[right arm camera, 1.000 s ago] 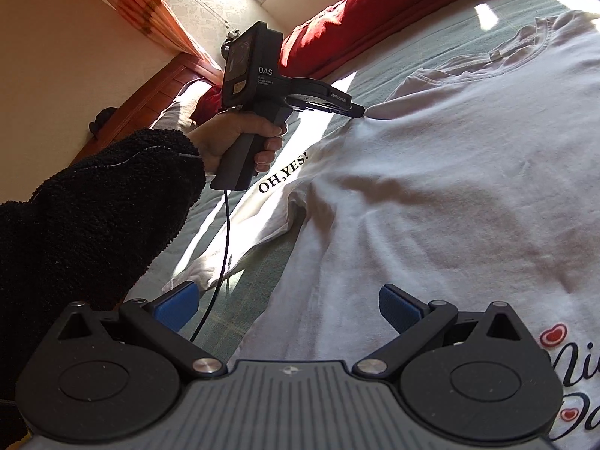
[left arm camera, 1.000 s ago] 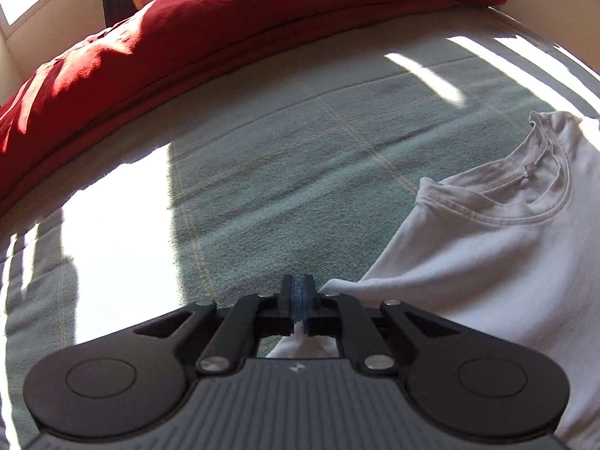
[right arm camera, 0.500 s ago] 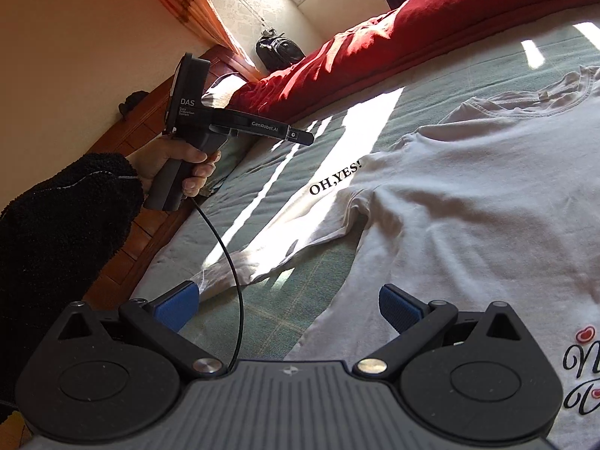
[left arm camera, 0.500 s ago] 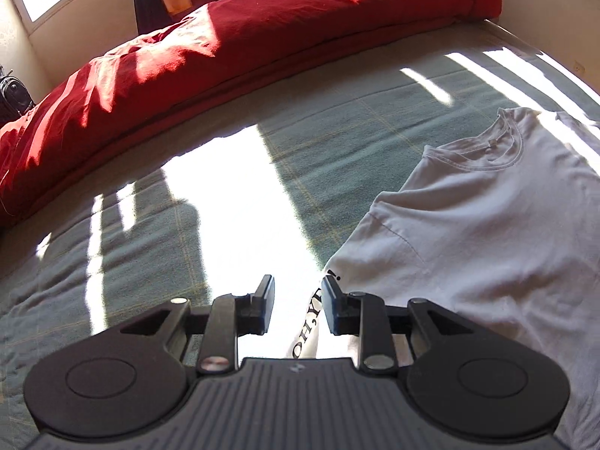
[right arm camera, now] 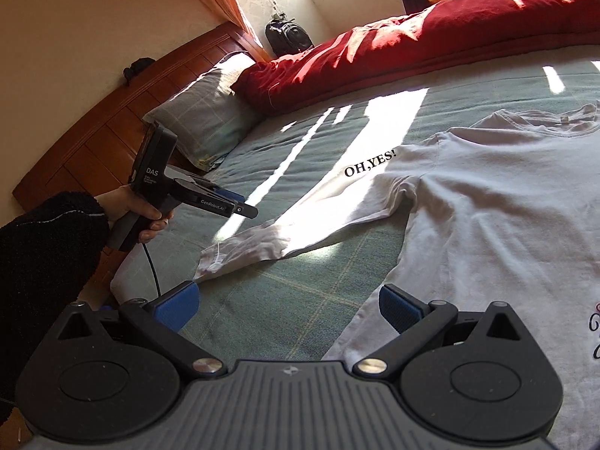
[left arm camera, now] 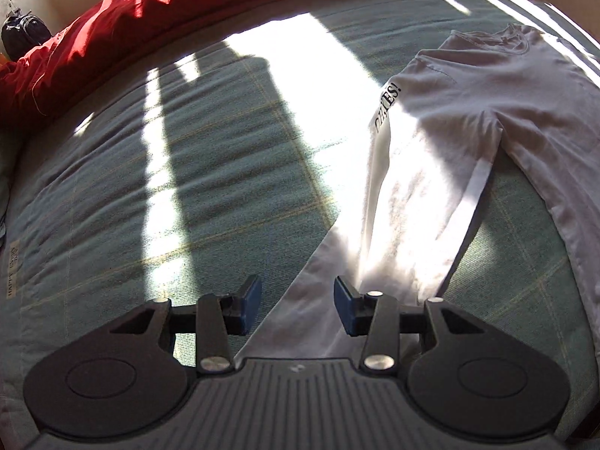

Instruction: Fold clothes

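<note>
Hovering over a white long-sleeve shirt spread flat on the green bedspread, both grippers empty.

Nearest, the right gripper has its blue pads wide apart above the shirt's side edge. The left gripper, gripped by a hand in a fuzzy black sleeve, is spread too, sitting over the cuff end of the sleeve printed "OH,YES!" — hard to say if it touches the fabric. Further back there's a red duvet, a pillow and a wooden headboard.
</note>
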A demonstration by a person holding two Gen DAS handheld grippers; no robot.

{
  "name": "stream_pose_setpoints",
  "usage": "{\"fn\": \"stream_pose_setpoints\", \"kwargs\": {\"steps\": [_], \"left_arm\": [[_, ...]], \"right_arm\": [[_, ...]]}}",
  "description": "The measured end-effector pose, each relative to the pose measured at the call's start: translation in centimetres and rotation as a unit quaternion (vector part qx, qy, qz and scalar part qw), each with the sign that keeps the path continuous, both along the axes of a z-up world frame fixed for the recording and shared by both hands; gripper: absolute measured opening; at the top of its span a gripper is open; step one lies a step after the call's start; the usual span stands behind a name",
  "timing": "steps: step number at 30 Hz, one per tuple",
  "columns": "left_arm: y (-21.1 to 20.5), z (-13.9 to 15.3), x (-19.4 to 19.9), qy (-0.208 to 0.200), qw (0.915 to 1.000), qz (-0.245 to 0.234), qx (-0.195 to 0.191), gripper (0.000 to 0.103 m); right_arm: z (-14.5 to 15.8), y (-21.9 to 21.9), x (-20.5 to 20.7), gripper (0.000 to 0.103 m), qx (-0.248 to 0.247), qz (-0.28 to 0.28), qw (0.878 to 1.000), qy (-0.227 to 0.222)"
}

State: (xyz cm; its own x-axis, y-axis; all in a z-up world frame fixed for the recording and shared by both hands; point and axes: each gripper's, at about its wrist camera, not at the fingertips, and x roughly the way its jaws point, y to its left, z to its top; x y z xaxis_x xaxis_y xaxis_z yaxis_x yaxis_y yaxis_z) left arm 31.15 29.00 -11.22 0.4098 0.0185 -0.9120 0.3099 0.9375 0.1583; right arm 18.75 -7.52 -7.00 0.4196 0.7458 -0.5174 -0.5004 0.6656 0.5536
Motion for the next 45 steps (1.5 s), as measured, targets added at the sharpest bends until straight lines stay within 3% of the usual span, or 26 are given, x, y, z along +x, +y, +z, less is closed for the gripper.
{"fn": "stream_pose_setpoints", "kwargs": {"steps": [4, 10, 12, 13, 15, 17, 28, 34, 36, 37, 39, 41, 43, 45], "left_arm": [[2.8, -1.9, -1.0, 0.012, 0.9998, 0.009, -0.01, 0.045], [5.5, -3.9, -2.1, 0.013, 0.9994, 0.017, -0.029, 0.058], [5.8, -4.2, -2.3, 0.009, 0.9989, 0.022, -0.041, 0.058], [5.8, -4.3, -2.5, 0.007, 0.9987, 0.022, -0.045, 0.054], [5.5, -4.2, -2.9, 0.002, 0.9984, 0.009, -0.055, 0.037], [5.3, -3.8, -3.3, -0.001, 0.9981, -0.004, -0.062, 0.003], [9.2, -0.1, -2.4, -0.067, 0.993, 0.066, -0.071, 0.001], [10.7, -0.7, -1.5, -0.063, 0.9896, 0.124, -0.036, 0.001], [11.8, -1.0, -1.7, -0.055, 0.9857, 0.149, -0.058, 0.003], [12.2, -1.0, -1.9, -0.055, 0.9833, 0.159, -0.071, 0.013], [12.8, -1.1, -2.4, -0.058, 0.9785, 0.178, -0.086, 0.017], [13.3, -1.2, -3.0, -0.062, 0.9742, 0.195, -0.094, 0.038], [13.8, -1.3, -3.6, -0.065, 0.9696, 0.212, -0.103, 0.047], [14.3, -1.4, -4.1, -0.069, 0.9646, 0.229, -0.111, 0.048]], "right_arm": [[0.7, 1.6, -0.2, 0.103, -0.019, -0.012, 1.0, -0.002], [1.0, 4.5, -0.2, 0.103, -0.033, -0.013, 0.999, 0.003], [0.7, 5.6, -0.4, 0.103, -0.045, -0.005, 0.999, 0.008], [0.5, 6.1, -0.5, 0.103, -0.05, 0.0, 0.999, 0.009], [0.3, 6.8, -0.7, 0.103, -0.058, 0.005, 0.998, 0.01], [0.1, 7.4, -0.7, 0.103, -0.064, 0.009, 0.998, 0.011], [-0.4, 8.0, -0.8, 0.103, -0.076, 0.013, 0.997, 0.01], [-0.7, 7.7, -0.8, 0.103, -0.072, 0.007, 0.997, 0.016], [-0.8, 7.6, -0.8, 0.103, -0.073, 0.008, 0.997, 0.017], [-0.8, 7.6, -0.8, 0.103, -0.072, 0.008, 0.997, 0.017], [-0.8, 7.4, -0.7, 0.103, -0.071, 0.007, 0.997, 0.018], [-0.9, 7.1, -0.6, 0.103, -0.068, 0.002, 0.997, 0.021], [-1.1, 6.9, -0.4, 0.103, -0.062, -0.001, 0.998, 0.025], [-1.2, 6.7, -0.4, 0.103, -0.06, -0.003, 0.998, 0.026]]}}
